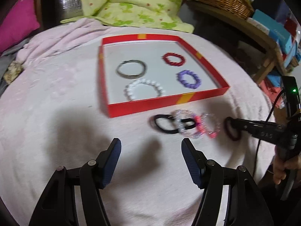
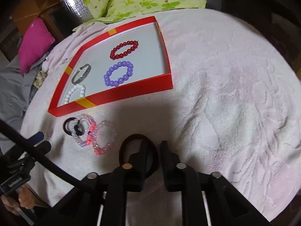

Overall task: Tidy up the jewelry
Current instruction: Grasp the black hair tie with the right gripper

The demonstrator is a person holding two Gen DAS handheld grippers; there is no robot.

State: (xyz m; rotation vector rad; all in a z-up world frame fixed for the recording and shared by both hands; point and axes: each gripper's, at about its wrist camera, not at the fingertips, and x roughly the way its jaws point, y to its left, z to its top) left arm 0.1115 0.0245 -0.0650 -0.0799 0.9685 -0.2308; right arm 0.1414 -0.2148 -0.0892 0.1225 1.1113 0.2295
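Right hand-held gripper [image 2: 151, 146] is pinching the dark hair tie [image 2: 129, 141] just in front of the red box [image 2: 131, 92]; left hand-held gripper [image 1: 151, 148] hangs wide open nearby, holding nothing.

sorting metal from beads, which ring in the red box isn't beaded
The silver metal bangle at the box's left side; the red, purple and white ones beside it are all strings of round beads.

On the towel [image 2: 225, 86] the tray [image 2: 131, 91] holds four bracelets [image 2: 118, 73], a tangle of bands and bracelets [image 2: 90, 131] lies just before its near wall, and a lone band [image 2: 131, 138] lies at my right gripper [image 2: 153, 146].
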